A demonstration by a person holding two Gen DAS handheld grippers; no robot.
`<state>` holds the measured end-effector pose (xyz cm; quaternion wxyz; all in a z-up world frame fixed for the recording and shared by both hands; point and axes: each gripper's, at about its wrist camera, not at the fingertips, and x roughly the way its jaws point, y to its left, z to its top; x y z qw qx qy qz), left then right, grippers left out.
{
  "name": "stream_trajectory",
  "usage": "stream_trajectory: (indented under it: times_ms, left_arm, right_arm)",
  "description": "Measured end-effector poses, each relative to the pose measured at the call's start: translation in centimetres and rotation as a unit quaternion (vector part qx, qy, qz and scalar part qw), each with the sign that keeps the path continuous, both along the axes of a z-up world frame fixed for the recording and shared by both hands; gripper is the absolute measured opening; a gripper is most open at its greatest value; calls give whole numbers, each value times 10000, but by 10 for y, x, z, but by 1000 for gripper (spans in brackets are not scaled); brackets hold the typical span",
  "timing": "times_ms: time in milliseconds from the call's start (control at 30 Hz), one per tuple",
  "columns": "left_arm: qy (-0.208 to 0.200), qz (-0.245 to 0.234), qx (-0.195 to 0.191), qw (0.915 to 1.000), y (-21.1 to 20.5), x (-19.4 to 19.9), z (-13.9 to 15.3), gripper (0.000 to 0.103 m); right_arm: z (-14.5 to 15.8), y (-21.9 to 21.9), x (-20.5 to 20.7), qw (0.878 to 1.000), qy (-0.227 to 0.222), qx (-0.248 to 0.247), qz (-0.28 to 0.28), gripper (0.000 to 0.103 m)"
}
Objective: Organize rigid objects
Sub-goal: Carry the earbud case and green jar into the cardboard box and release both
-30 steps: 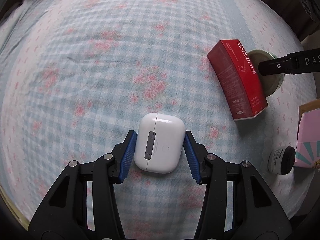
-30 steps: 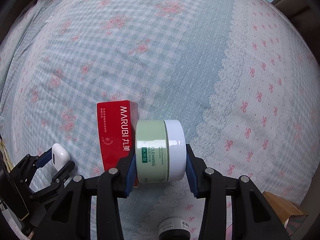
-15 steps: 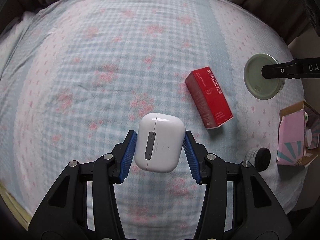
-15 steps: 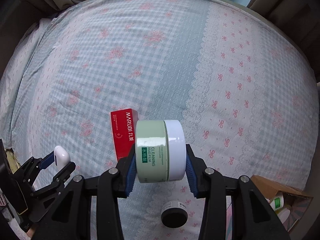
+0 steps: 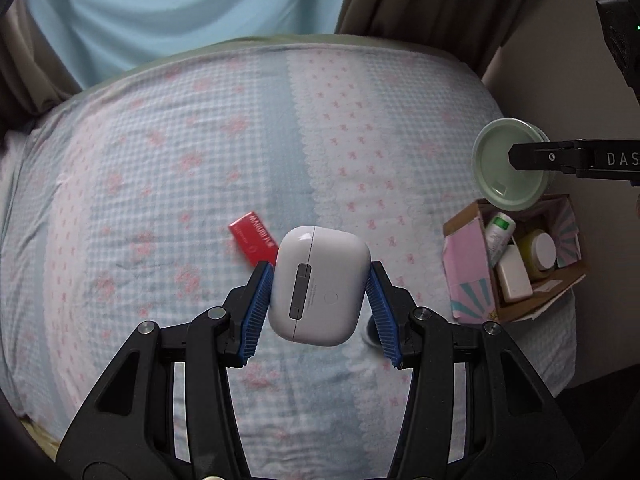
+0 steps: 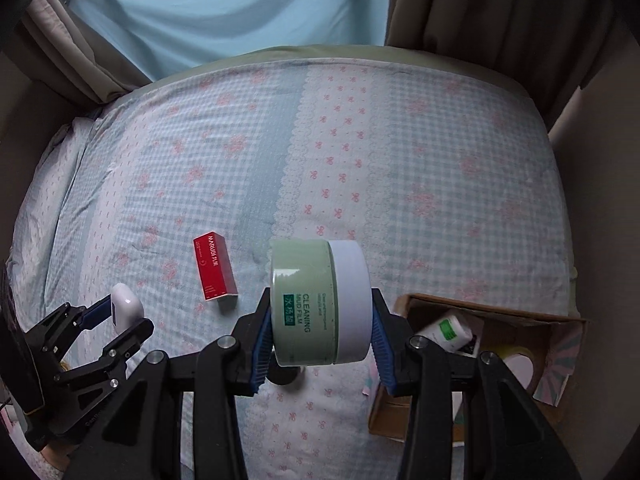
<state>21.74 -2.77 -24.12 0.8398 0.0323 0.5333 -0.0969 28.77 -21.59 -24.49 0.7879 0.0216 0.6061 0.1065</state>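
My left gripper point(image 5: 318, 304) is shut on a white earbuds case point(image 5: 319, 284) and holds it high above the bed. My right gripper point(image 6: 320, 350) is shut on a green and white jar point(image 6: 318, 300) of cleaning mud film, also high above the bed. The jar point(image 5: 508, 164) shows at the right of the left wrist view, above the cardboard box point(image 5: 464, 264). A red carton point(image 6: 214, 266) lies flat on the bedspread; in the left wrist view it point(image 5: 252, 236) lies just beyond the case. The left gripper point(image 6: 120, 314) with the case shows at the lower left of the right wrist view.
The open cardboard box point(image 6: 472, 308) sits at the bed's right edge and holds several bottles and jars point(image 5: 514, 254). A small dark jar point(image 6: 282, 376) lies on the bed, mostly hidden behind my right gripper. Curtains point(image 6: 460, 4) and a blue sheer point(image 6: 224, 8) hang beyond the bed.
Both grippers have risen far above the bed with their objects. The red carton and the box now look much smaller, and the bed's far edge and curtains have come into view.
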Motion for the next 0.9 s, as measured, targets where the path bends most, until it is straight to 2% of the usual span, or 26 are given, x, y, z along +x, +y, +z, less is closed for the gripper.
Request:
stream_trajectory:
  times_ms: [233, 400, 633, 900]
  left_arm:
    - [-169, -849, -202, 9960, -112, -1, 22, 45]
    - [-99, -1387, -357, 9896, -185, -6, 15, 45]
    - [292, -1771, -429, 9828, -259, -13, -19, 45]
    - [759, -1701, -189, 9823, -284, -11, -81, 45]
  right_arm:
    - [13, -118, -48, 9962, 7, -230, -845, 40]
    - [4, -192, -81, 9894, 155, -477, -1361, 40]
    - [-30, -265, -111, 9797, 455, -592, -1858, 40]
    - [-84, -302, -118, 9715, 727, -363, -2227, 40]
